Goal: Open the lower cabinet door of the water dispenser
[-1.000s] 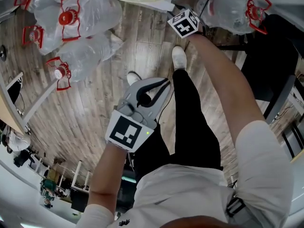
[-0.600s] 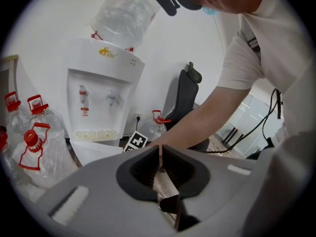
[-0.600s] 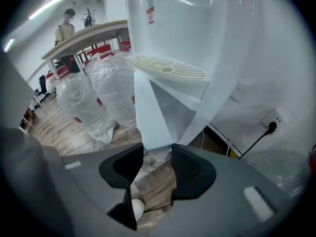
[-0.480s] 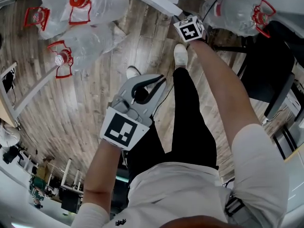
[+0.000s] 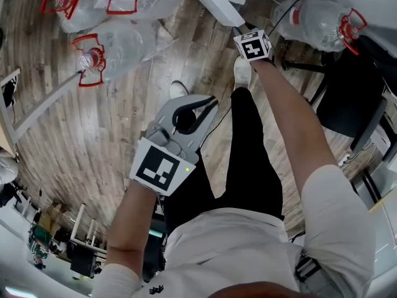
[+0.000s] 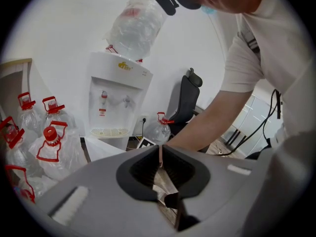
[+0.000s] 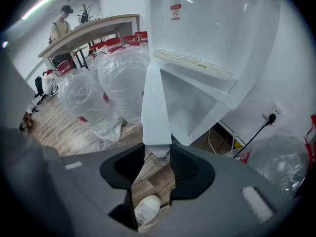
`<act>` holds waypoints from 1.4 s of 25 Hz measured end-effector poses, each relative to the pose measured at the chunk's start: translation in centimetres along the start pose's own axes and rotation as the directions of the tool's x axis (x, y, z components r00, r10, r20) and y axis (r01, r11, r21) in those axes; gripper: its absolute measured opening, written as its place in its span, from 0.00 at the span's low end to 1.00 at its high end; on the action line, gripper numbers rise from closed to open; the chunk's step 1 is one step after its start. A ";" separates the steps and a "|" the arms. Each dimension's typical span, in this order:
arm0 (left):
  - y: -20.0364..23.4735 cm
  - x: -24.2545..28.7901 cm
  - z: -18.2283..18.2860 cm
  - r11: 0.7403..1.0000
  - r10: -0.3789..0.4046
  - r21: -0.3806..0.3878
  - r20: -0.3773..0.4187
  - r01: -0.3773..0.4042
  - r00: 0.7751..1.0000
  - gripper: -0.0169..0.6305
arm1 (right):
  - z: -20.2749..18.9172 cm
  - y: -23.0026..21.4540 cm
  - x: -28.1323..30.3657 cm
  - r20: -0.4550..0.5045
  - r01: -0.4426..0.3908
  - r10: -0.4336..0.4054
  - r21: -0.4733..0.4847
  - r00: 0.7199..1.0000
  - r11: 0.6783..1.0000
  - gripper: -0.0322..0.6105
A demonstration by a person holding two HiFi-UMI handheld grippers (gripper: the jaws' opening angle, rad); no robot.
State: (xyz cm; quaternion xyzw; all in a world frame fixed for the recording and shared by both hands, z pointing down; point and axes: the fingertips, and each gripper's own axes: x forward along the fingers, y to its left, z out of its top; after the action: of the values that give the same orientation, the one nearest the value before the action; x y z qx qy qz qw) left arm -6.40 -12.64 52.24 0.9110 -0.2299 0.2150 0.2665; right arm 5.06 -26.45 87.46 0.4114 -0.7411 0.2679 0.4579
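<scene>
Wood flooring (image 5: 124,135) lay under the water dispenser (image 7: 212,28), its cabinet door (image 7: 156,102) swung out. Fingers of the right gripper (image 7: 157,156), just closing, pinched only the door's edge, so a pull might slip them off. The left gripper (image 6: 159,154) was clenched, empty.

clear jugs (image 5: 130,42), red handles, on wood floor (image 5: 93,141) | black chair (image 5: 347,92) | wall socket (image 7: 270,116), probably

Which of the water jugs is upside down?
The jug on top of the white dispenser, neck down; all the others sit on the floor.
</scene>
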 end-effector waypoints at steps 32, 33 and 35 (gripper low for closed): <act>3.6 -13.4 -5.6 0.986 0.165 -0.039 0.093 -0.162 0.982 0.12 | 3.6 18.4 1.7 -0.063 -0.109 0.101 -0.134 0.993 0.985 0.24; 3.7 -13.8 -5.8 0.985 0.170 -0.042 0.096 -0.167 0.981 0.12 | 3.8 18.8 1.8 -0.063 -0.112 0.104 -0.140 0.993 0.984 0.24; 4.1 -14.7 -6.2 0.983 0.182 -0.048 0.103 -0.178 0.978 0.12 | 4.4 19.6 2.2 -0.058 -0.116 0.108 -0.147 0.992 0.982 0.23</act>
State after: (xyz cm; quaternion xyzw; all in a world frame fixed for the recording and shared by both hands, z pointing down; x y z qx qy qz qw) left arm -22.02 -7.63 50.98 0.8913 -0.3295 0.1848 0.2509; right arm -14.29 -20.49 87.16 0.3267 -0.7694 0.2471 0.4901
